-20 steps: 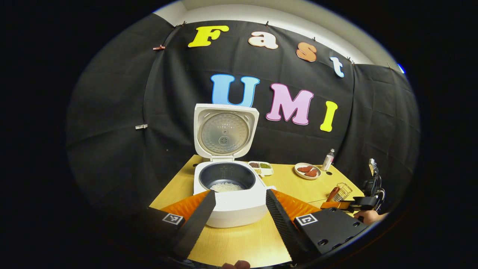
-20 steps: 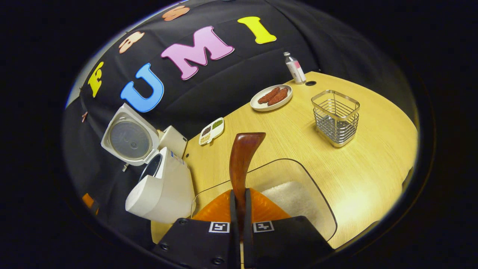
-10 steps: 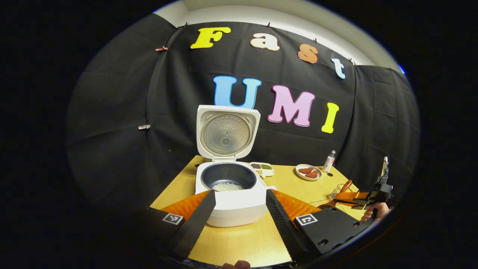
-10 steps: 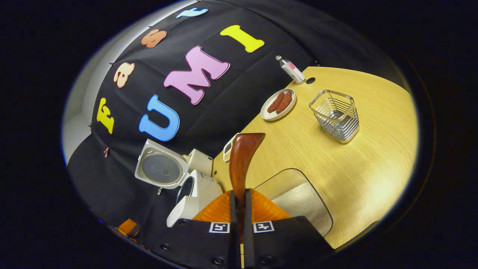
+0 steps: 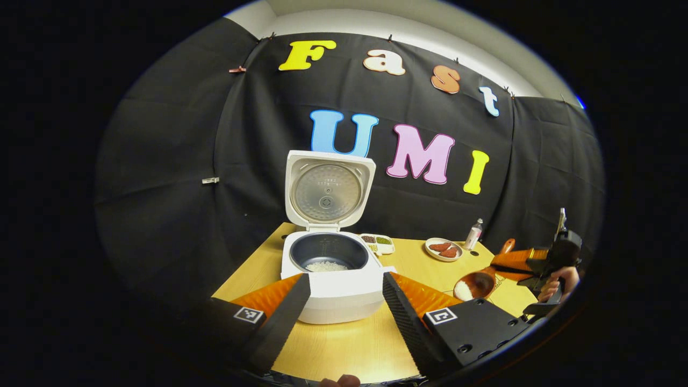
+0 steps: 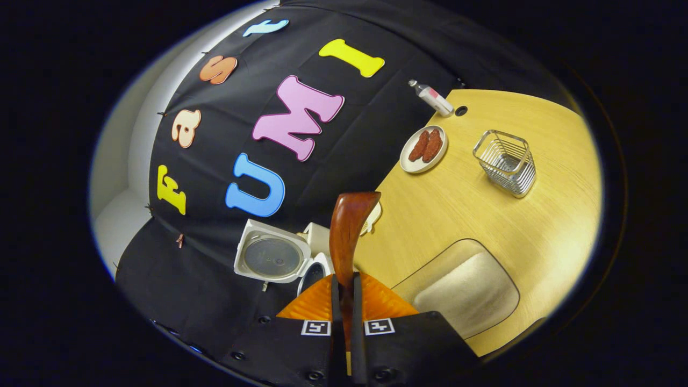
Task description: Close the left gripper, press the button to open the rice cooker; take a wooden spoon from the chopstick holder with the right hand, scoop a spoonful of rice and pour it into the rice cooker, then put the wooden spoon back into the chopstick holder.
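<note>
My right hand-held gripper [image 6: 344, 301] squeezes the wooden spoon [image 6: 346, 231], which has rice in its bowl, above the table [image 6: 484, 215], while my left hand-held gripper [image 5: 344, 306] stays wide apart before the open rice cooker [image 5: 329, 258].

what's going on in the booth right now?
A person is working two tools. The right hand-held gripper is shut on the handle of the wooden spoon, whose bowl carries a bit of rice above the table. The rice cooker stands open, lid up, with some rice already in its pot. The left hand-held gripper is open in front of the cooker, holding nothing. The wire chopstick holder stands empty, and the clear rice container sits at the table's near edge.
</note>
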{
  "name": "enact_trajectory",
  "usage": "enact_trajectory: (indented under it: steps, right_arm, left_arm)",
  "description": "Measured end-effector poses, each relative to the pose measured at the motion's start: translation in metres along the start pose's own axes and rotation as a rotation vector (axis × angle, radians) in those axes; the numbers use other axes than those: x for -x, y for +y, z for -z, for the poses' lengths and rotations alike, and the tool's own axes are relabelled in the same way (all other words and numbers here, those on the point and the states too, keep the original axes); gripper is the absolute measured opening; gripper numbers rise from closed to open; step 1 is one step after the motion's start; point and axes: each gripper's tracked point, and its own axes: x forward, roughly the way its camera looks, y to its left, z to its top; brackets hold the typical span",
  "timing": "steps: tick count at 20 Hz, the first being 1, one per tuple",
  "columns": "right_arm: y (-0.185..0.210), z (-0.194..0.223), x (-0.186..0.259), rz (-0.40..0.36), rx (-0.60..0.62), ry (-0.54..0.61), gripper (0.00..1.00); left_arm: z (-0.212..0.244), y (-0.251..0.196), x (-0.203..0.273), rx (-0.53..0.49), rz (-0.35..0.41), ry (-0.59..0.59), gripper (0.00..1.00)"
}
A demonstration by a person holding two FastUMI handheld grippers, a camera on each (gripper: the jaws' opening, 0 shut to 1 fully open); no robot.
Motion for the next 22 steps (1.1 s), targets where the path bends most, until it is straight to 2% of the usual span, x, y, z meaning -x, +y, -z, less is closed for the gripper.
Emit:
enact_trajectory:
  steps: [5, 12, 16, 22]
  right_arm:
    - [0.071, -0.006, -0.028, -0.065, -0.019, -0.01, 0.08]
    - [0.153, 0.008, -0.089, -0.141, 0.007, -0.023, 0.08]
    - [0.177, 0.027, -0.123, -0.138, 0.025, -0.012, 0.08]
    - [0.18, 0.059, -0.177, -0.103, 0.127, 0.0, 0.08]
  left_arm:
    - [0.004, 0.011, 0.004, 0.006, -0.028, -0.004, 0.94]
    - [0.011, 0.028, 0.002, 0.014, -0.051, 0.006, 0.94]
    - [0.012, 0.037, 0.002, 0.0, -0.072, 0.009, 0.94]
    - [0.015, 0.028, 0.007, 0.013, -0.06, 0.007, 0.94]
